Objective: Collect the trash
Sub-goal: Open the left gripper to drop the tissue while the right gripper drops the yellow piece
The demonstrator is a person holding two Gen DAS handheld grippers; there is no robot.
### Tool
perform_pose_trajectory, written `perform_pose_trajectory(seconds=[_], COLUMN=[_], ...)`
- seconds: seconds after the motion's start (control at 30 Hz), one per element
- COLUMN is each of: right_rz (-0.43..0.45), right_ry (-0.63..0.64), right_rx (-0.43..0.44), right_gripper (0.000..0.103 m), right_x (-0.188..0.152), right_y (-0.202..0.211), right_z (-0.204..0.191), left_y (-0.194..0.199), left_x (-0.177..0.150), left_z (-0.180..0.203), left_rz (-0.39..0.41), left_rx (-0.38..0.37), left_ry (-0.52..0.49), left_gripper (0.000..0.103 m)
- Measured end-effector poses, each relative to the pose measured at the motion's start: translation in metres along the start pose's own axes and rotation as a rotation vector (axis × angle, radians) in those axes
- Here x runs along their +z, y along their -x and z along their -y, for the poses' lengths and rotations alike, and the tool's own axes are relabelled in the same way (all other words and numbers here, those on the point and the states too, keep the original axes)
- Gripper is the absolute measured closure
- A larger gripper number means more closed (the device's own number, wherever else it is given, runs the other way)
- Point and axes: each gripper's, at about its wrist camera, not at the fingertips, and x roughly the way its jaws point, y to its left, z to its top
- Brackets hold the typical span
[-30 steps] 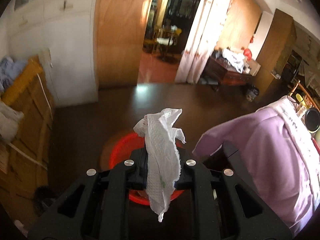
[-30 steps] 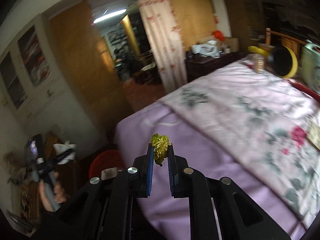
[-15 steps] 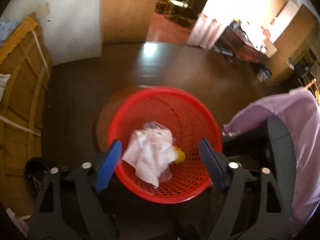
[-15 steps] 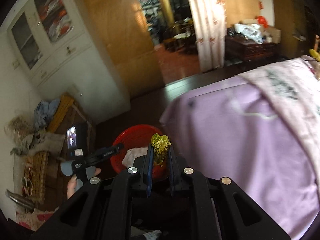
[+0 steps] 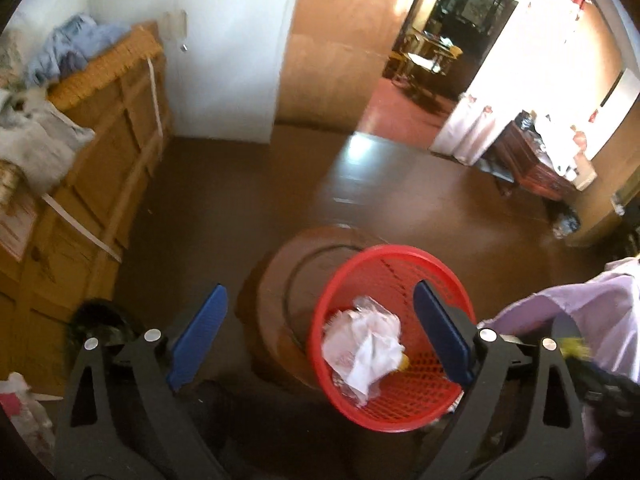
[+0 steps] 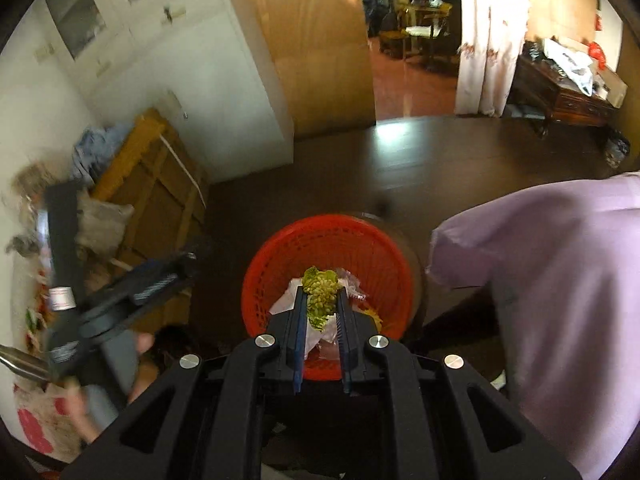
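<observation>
Yellow-green crumpled scrap (image 6: 320,298) pinched in right gripper (image 6: 321,300), left gripper (image 5: 316,312) jaws opening, nothing between

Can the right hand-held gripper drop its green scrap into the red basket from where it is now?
Probably yes. The right hand-held gripper holds the green scrap directly above the open red basket, with nothing between them.

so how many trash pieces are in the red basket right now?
3 visible: a crumpled white tissue, a clear plastic wrapper behind it, and a yellow scrap at its edge, all in the basket. More may lie underneath. The green piece sits in the right gripper.
</observation>
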Motion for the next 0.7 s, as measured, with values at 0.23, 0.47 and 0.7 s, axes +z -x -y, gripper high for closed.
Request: perform_pose_trajectory(seconds=[0.23,0.47,0.7], right_rz=[-0.118,0.034,0.104], right_ry=[-0.01,-0.023,-0.075], right_rx=[-0.081,-0.072,-0.081], right_gripper=[0.057,0.054,0.053], right_x=[0.006,0.005,-0.019], right_y=[-0.07,-0.003,0.049], right_z=[0.005,0.017,0.038], left_y=[-0.015,-0.013,0.016], left_x=[-0.007,-0.015,-0.023], left_z=[0.001,0.015,0.042], left_rz=[-0.044,-0.032,0.043], left_rx=[-0.002,0.001,-0.019], left_ry=[-0.008,-0.064,-0.146], left_gripper=[0.012,0.012,0.012])
